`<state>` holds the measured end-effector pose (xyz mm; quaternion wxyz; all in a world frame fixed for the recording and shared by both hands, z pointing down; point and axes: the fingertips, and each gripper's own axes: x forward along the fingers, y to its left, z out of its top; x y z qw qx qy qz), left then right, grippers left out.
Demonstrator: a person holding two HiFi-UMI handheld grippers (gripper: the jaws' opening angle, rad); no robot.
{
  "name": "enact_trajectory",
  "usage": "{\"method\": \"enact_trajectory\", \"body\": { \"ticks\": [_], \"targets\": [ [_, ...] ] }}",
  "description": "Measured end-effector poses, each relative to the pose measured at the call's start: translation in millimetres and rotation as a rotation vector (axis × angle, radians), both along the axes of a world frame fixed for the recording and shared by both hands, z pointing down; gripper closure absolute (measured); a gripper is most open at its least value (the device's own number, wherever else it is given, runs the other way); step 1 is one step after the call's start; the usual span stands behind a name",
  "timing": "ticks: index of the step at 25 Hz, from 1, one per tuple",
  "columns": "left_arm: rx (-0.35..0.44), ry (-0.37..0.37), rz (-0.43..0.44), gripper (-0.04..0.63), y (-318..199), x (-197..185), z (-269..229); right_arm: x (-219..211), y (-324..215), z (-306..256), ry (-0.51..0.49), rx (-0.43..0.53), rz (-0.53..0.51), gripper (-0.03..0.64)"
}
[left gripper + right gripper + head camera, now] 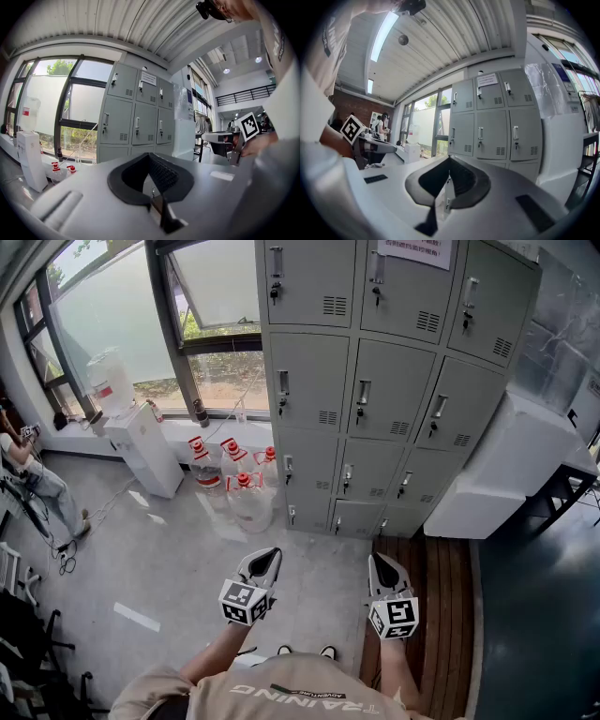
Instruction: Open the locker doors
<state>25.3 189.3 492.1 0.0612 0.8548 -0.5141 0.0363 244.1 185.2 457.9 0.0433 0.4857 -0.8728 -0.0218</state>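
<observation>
Grey metal locker doors (389,390) are seen shut at the far right, faces turned toward the near side, long axes upright. The grey left gripper (263,568) and right gripper (384,573) are held well short of them, jaws pressed together on nothing.

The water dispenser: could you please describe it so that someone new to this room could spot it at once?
Start at the grey locker block and look left along the big window. Under the sill stands the water dispenser, a white upright cabinet with a clear bottle on top; the red-capped bottles between it and the lockers are lower and stand on the floor.
</observation>
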Motion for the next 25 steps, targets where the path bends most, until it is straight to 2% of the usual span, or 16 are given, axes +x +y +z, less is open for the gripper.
{"method": "enact_trajectory", "body": {
  "ticks": [8, 14, 18, 22, 25],
  "targets": [
    [0.007, 0.016, 0.002, 0.588, -8.9, 15.1, -0.1, -0.4, -16.1, 1.7, 0.015, -0.003, -0.033, 0.606],
    [-0.026, 0.014, 0.003, 0.589, -9.3, 29.8, 12.0, 0.0, -14.9, 4.3, 0.028, 0.020, -0.087, 0.606],
    [-0.041, 0.031, -0.020, 0.588, -20.7, 42.9, 17.1, 7.0, -24.0, 13.4, 0.022, 0.003, -0.120, 0.606],
    [-0.059, -0.009, -0.013, 0.589, -22.7, 57.0, 25.9, 14.3, -35.5, 28.2, -0.016, -0.032, -0.149, 0.606],
    [-0.058, -0.023, -0.006, 0.588, -24.5, 73.5, 31.1, 24.6, -46.9, 40.4, 0.012, -0.045, -0.171, 0.606]
  ]
}}
